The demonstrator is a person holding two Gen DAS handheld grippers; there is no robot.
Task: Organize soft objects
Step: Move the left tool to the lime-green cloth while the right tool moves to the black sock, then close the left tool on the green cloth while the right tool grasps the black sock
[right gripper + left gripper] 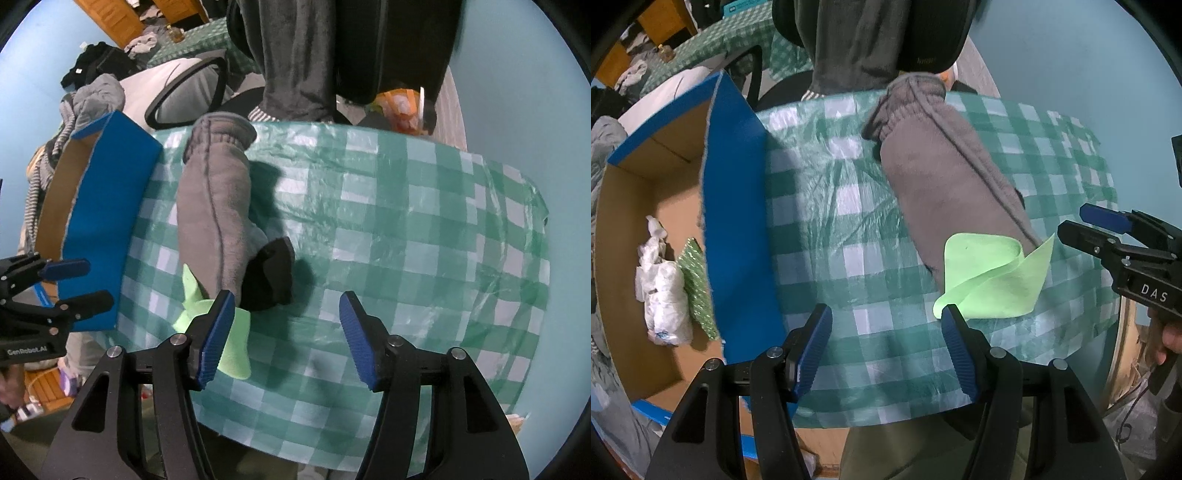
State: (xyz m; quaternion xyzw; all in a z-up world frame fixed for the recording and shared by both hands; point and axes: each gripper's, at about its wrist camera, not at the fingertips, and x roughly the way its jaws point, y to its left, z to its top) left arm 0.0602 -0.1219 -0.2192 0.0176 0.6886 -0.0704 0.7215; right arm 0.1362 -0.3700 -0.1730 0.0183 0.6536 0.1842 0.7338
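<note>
A grey fleece garment (945,177) lies lengthwise on the green checked table (849,236); it also shows in the right wrist view (214,206). A light green cloth (993,280) lies folded over its near end, also visible in the right wrist view (236,347). A black soft item (269,277) sits against the grey garment's right side. My left gripper (886,314) is open and empty, its right finger just at the green cloth's corner. My right gripper (288,299) is open and empty, just in front of the black item; it also appears in the left wrist view (1086,221).
A blue cardboard box (738,206) stands at the table's left edge, holding a white plastic bundle (661,291) and a green patterned item (698,288). A person in dark trousers (857,40) stands behind the table. A chair (184,88) and piled clothes are at back left.
</note>
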